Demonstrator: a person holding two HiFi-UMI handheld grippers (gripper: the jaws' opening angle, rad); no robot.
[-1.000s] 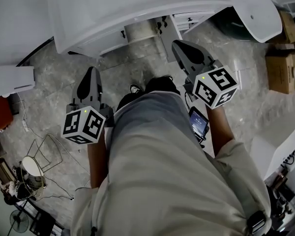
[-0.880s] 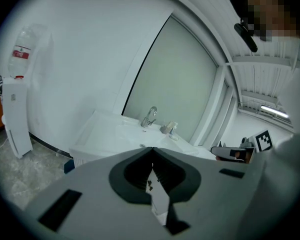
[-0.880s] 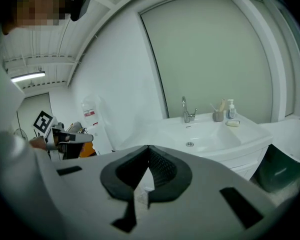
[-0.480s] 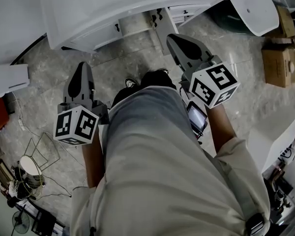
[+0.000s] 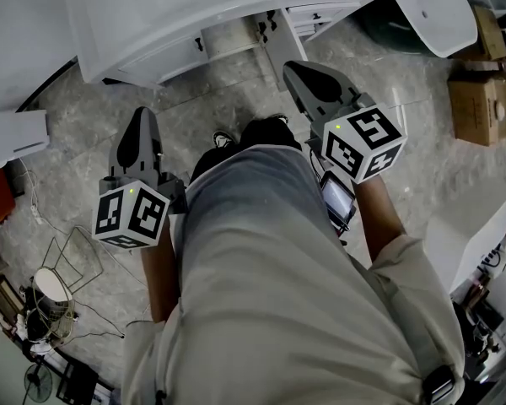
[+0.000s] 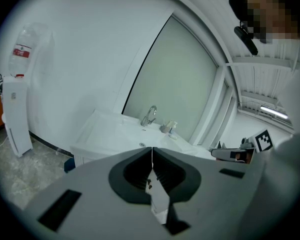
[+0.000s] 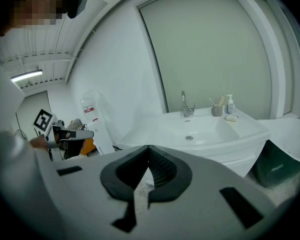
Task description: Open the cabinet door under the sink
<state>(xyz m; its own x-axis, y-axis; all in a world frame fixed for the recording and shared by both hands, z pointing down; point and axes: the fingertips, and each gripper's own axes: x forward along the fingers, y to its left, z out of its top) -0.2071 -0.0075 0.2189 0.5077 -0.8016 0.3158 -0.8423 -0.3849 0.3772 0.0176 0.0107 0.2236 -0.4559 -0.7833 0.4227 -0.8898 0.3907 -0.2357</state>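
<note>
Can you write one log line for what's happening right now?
left gripper: shut, empty | right gripper: shut, empty | cabinet: untouched, ahead under sink

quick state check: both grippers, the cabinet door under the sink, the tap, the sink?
left gripper: jaws together, nothing between them
right gripper: jaws together, nothing between them
cabinet door: looks swung out toward the person, hard to be sure
tap: no water seen running
sink: basin empty
</note>
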